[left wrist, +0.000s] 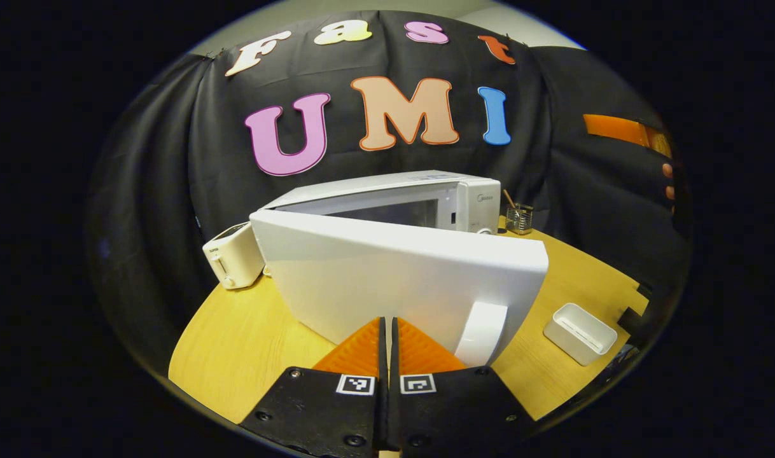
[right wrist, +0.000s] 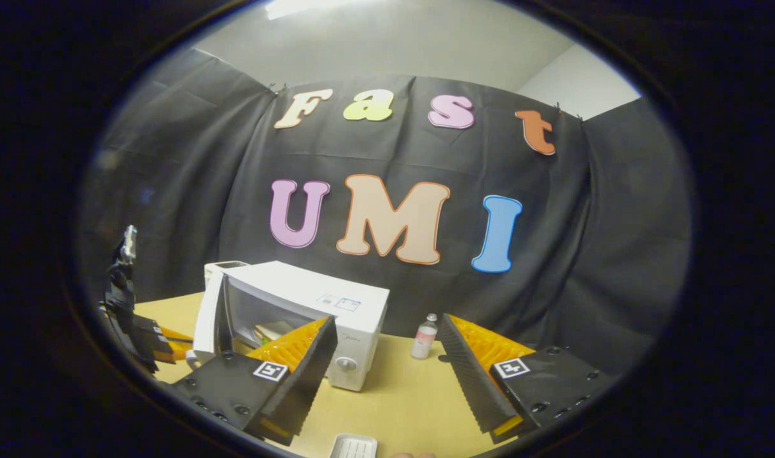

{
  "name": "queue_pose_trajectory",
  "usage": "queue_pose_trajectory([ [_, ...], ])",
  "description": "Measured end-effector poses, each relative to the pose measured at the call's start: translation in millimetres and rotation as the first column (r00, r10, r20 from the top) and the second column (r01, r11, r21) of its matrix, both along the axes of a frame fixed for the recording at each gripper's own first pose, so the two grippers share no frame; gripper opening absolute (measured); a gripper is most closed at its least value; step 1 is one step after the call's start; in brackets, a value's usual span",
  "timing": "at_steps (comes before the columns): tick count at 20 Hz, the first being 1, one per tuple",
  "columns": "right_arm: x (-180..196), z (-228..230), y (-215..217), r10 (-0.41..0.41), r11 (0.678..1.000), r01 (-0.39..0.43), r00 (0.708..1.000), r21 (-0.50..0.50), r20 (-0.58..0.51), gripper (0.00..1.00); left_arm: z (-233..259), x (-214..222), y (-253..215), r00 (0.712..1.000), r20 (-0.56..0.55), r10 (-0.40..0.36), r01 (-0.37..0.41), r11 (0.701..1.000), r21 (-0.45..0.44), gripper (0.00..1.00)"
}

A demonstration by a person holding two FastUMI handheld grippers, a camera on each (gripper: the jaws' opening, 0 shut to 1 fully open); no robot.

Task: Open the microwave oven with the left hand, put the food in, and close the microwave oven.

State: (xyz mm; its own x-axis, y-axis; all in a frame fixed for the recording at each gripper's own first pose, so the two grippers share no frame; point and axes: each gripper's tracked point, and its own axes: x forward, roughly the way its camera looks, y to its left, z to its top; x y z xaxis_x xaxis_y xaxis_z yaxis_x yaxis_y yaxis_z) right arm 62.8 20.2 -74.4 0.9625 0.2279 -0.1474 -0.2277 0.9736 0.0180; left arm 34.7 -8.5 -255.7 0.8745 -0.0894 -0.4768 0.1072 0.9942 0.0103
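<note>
Microwave door (left wrist: pixel 387 280) before closed left tool (left wrist: pixel 387 340)

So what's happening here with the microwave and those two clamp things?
A person holding a gripper in each hand is loading a microwave oven on a wooden table. The door is partly open, and some food seems to sit inside already. The left gripper has its fingers together right in front of the door, next to its handle, probably to push it closed. The right gripper hangs back, open and empty. A toaster and a small white tray also sit on the table.
</note>
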Motion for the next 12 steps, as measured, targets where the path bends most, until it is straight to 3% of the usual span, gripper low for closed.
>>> queue_pose_trajectory([
  [10, -8, 0, -21, -0.032, 0.999, 0.032, 0.999, 0.001, -0.016, 0.96, -11, 58, -21, 0.999, -0.001, -0.033, 0.033, 0.999, 0.001, 0.01],
  [12, -7, 0, -24, -0.04, 0.999, 0.04, 0.999, 0.0, -0.022, 1.0, -11, 68, -26, 0.999, 0.005, -0.036, 0.036, 0.999, -0.006, 0.01],
])
